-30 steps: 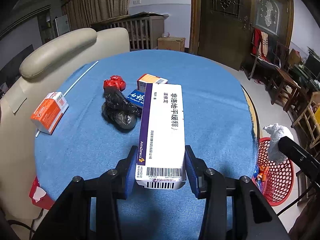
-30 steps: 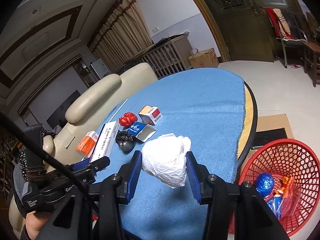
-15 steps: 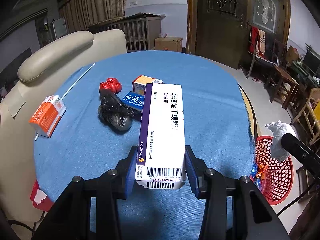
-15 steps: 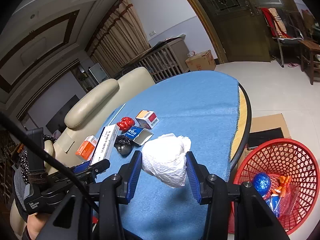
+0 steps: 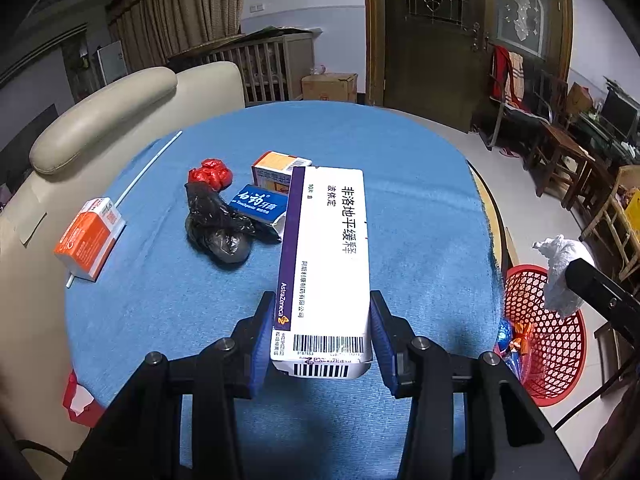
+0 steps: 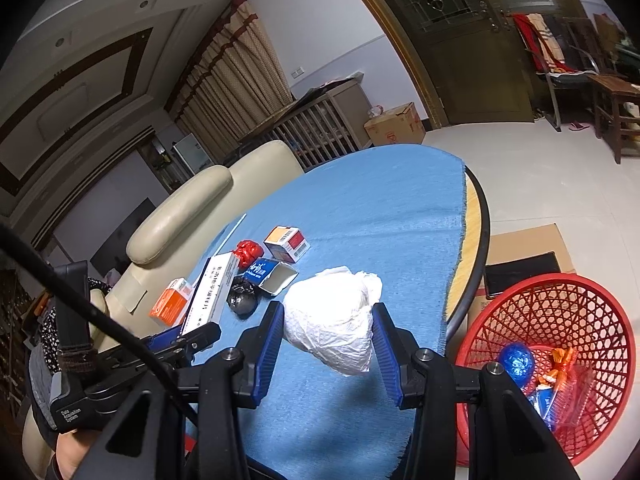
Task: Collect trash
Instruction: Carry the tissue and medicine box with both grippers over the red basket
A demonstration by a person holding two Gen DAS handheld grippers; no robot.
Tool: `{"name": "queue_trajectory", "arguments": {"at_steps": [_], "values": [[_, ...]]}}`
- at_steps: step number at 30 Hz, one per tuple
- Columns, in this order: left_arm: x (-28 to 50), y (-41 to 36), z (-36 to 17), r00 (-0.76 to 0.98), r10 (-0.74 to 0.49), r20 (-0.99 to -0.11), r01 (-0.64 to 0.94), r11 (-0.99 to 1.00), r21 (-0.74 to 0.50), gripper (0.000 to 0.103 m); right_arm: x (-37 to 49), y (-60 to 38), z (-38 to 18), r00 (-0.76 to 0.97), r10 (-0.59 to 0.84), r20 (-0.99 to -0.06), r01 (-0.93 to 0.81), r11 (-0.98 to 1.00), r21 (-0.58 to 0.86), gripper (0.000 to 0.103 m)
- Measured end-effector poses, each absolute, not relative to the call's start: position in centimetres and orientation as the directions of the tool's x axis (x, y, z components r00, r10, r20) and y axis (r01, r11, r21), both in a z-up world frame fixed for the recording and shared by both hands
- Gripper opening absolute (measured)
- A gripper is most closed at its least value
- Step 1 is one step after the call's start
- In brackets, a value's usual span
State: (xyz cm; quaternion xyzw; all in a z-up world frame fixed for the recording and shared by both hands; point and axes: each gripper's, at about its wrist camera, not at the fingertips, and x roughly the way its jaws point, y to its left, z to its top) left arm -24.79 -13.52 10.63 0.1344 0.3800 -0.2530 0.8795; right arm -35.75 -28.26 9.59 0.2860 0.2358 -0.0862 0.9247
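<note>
From the left wrist, your left gripper [image 5: 322, 336] clamps the white box [image 5: 326, 256] above the table [image 5: 420, 200], several scraps left there; from the right wrist, your right gripper [image 6: 328, 344] grips the white wad [image 6: 334, 320] beside the partly filled basket [image 6: 560, 292].

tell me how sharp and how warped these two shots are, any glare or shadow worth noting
Left wrist view: strong fisheye bending with black corners; print on the white and purple medicine box held in the left gripper reads sharp; a soft shadow lies on the blue tablecloth beside it. Right wrist view: same bending, door and ceiling curve; the crumpled white plastic bag in the right gripper is bright but keeps its creases.
</note>
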Motion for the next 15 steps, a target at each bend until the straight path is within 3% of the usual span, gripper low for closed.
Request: {"name": "queue_trajectory", "arguments": {"at_steps": [15], "values": [[-26.9, -17.8, 10.2, 0.557, -0.365, -0.746, 0.620, 0.781, 0.081, 0.047, -39.0, -31.4, 8.7, 0.869, -0.091, -0.486, 0.368, 0.774, 0.515, 0.047]]}}
